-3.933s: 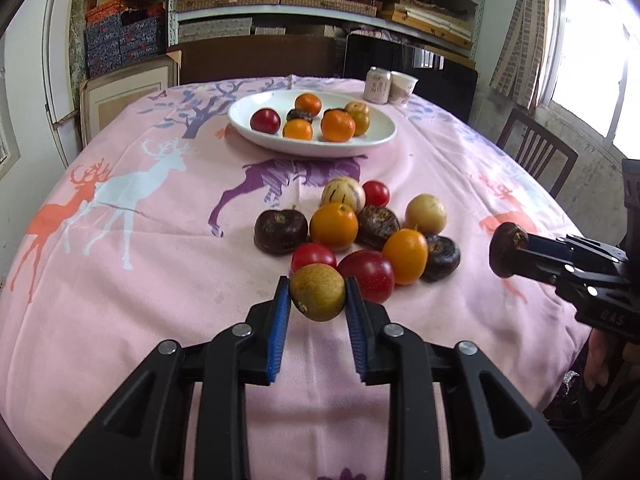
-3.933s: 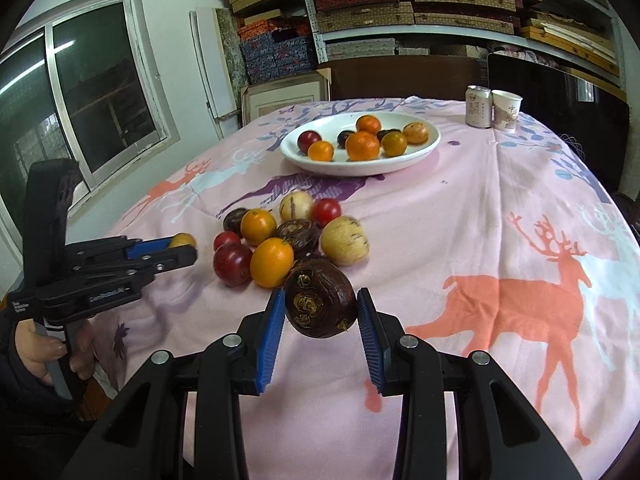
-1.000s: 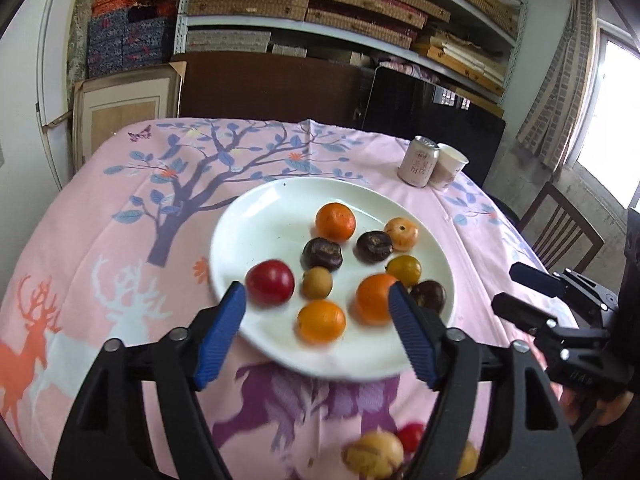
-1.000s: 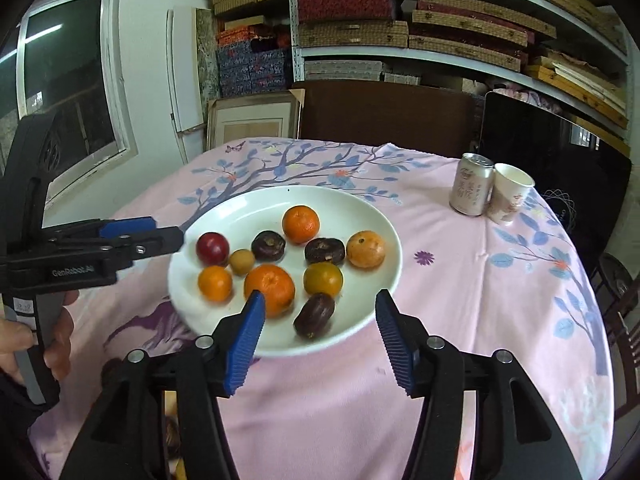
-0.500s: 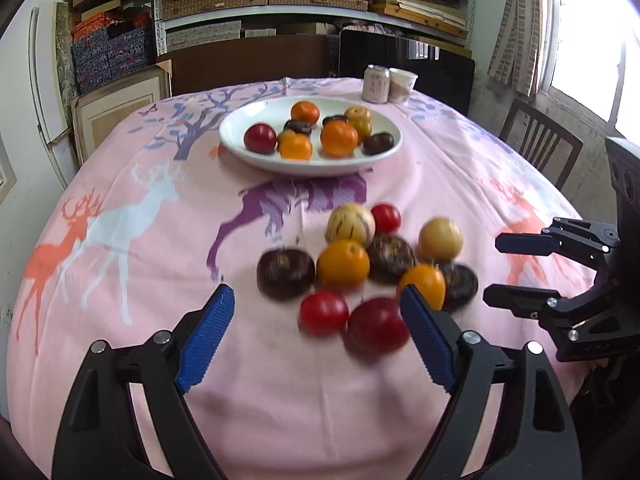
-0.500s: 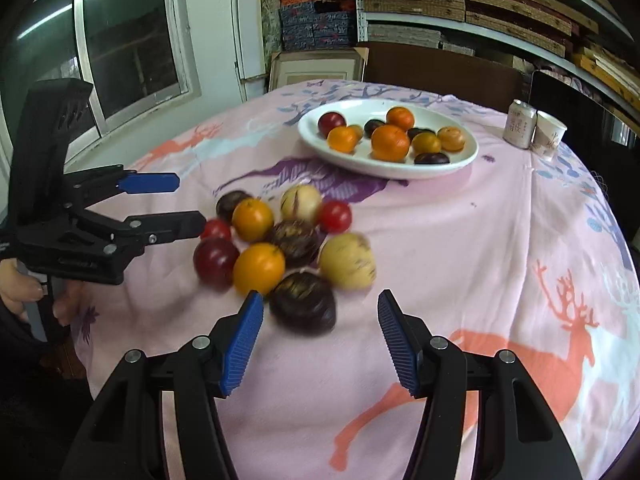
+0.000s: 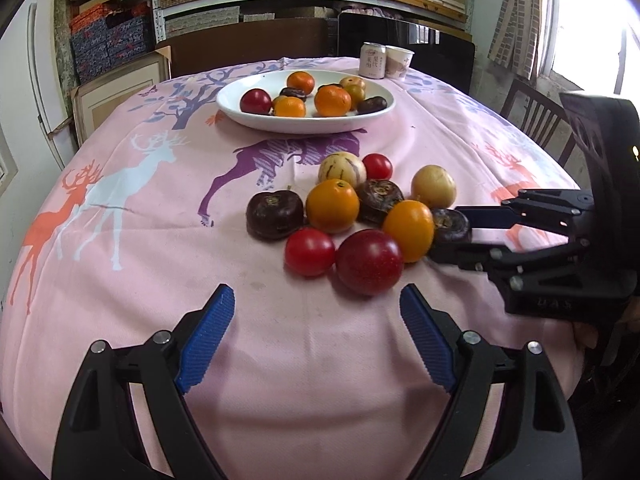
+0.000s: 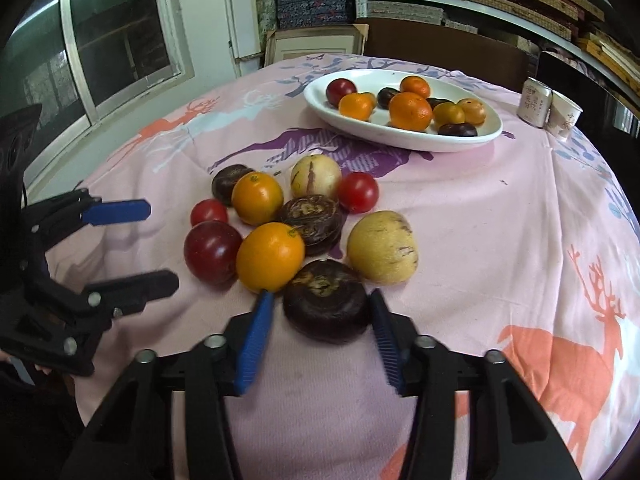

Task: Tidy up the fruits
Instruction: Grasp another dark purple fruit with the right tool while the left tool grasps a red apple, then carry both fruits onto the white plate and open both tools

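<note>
Right gripper (image 8: 320,314) closing around the dark fruit (image 8: 326,304): fruit sits between the blue pads (image 8: 256,336), right pad at or nearly on its skin, left pad with a thin gap showing. Not clamped yet, fruit resting on the cloth (image 8: 480,220). An orange (image 8: 270,256) is just past the left fingertip and touches the dark fruit; a pale fruit (image 8: 382,252) lies just beyond the right fingertip.

Left gripper (image 7: 316,336) jaws wide, nothing between them. The red plum (image 7: 369,261) and a small tomato (image 7: 309,251) lie just ahead of its fingertips, plum nearer the right-hand pad.

Rest of the pile lies further out past both sets of fingers. The plate (image 8: 400,136), already holding several fruits, is well beyond the pile.

Handling, judged: dark fruit looks squat and flattened, firm rind with a rough crown on top, light for the jaws. Grip across its widest sides, as the pads are lined up now; flat profile should seat well and not roll. Risk: left finger nudging the orange as it shuts, setting round neighbours rolling. The plum looks smooth, glossy, likely slippery and bruisable; take it across the middle, pads centred, gentle squeeze. Tomato is softer yet, easy to crush.
</note>
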A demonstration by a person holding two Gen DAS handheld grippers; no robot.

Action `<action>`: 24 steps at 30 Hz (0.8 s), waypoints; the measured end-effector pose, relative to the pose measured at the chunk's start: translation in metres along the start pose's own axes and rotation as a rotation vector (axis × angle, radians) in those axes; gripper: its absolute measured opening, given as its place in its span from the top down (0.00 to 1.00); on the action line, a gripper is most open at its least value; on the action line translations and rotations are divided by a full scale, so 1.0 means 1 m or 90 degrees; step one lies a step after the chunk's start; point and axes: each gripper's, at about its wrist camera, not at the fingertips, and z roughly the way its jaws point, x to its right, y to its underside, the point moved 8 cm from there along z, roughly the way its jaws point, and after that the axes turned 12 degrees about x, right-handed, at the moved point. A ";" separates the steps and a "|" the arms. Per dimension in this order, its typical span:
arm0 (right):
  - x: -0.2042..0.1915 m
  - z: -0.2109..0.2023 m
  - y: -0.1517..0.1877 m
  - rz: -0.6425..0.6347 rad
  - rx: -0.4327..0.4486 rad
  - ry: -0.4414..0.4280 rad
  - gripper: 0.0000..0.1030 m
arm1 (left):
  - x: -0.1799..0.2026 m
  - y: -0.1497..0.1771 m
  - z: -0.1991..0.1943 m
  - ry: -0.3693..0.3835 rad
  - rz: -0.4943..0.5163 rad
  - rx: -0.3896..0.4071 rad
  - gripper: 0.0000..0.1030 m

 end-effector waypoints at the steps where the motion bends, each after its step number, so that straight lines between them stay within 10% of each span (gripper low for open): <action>1: 0.002 -0.002 0.000 0.017 0.007 -0.009 0.58 | 0.003 -0.001 0.001 0.000 0.006 0.000 0.20; 5: 0.013 -0.017 -0.005 0.053 0.065 -0.003 0.58 | 0.018 -0.002 0.005 0.007 0.032 -0.001 0.21; 9: 0.030 -0.027 -0.004 0.093 0.082 0.000 0.58 | 0.033 0.001 0.015 0.021 0.052 -0.019 0.52; 15: 0.039 -0.033 0.001 0.117 0.087 -0.011 0.57 | 0.031 -0.001 0.024 0.014 0.032 -0.015 0.63; 24: 0.038 -0.036 0.000 0.121 0.098 -0.029 0.57 | 0.030 -0.014 0.034 0.020 -0.009 -0.014 0.52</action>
